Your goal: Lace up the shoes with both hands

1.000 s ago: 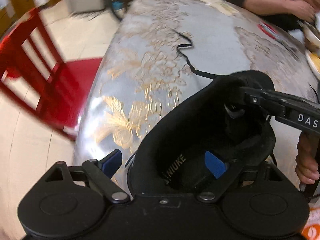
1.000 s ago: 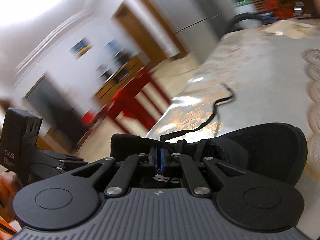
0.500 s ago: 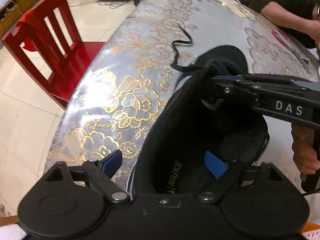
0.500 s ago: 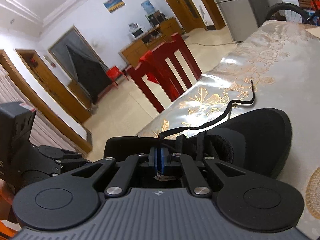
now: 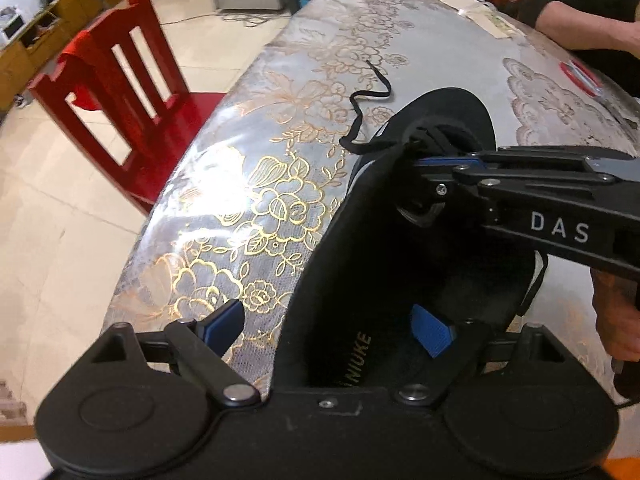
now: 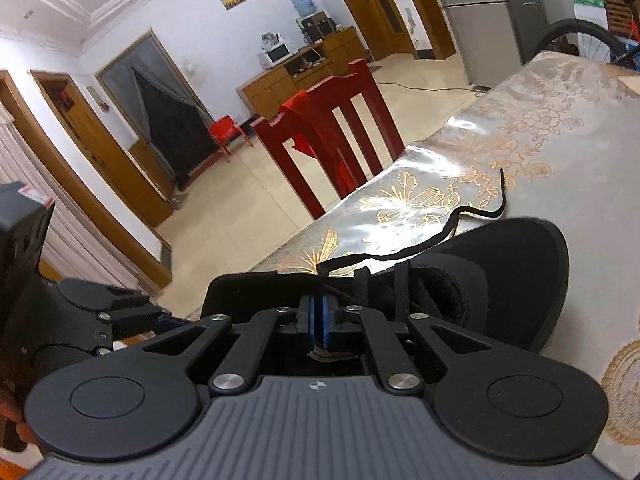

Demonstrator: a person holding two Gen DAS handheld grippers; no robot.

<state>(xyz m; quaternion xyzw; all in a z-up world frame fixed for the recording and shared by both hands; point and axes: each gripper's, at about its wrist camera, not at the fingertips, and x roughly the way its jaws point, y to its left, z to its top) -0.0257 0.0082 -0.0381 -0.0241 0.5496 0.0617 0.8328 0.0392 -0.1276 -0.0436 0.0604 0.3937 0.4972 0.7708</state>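
Observation:
A black shoe (image 5: 400,264) lies on the floral tablecloth (image 5: 280,208), its opening towards me and its toe (image 6: 532,264) pointing away. My left gripper (image 5: 328,328) is open and straddles the shoe's side wall, with one blue pad (image 5: 226,320) outside and the other inside. My right gripper (image 5: 416,162) reaches in from the right and is shut on the black shoelace (image 5: 360,120) where it meets the upper. The lace's free end snakes away over the cloth. In the right wrist view the blue pads (image 6: 324,320) are pressed together, and the shoelace (image 6: 400,254) trails off above them.
The table's edge (image 5: 192,184) curves close on the left, with a red wooden chair (image 5: 120,92) beyond it. A person's arm (image 5: 592,32) rests at the far right corner near some papers (image 5: 472,12). A hand (image 5: 616,320) holds the right gripper's handle.
Both views have steadied after motion blur. In the left wrist view the right gripper's tips have moved left and farther up the shoe, and the lace's free end has shifted. Neither grip has changed.

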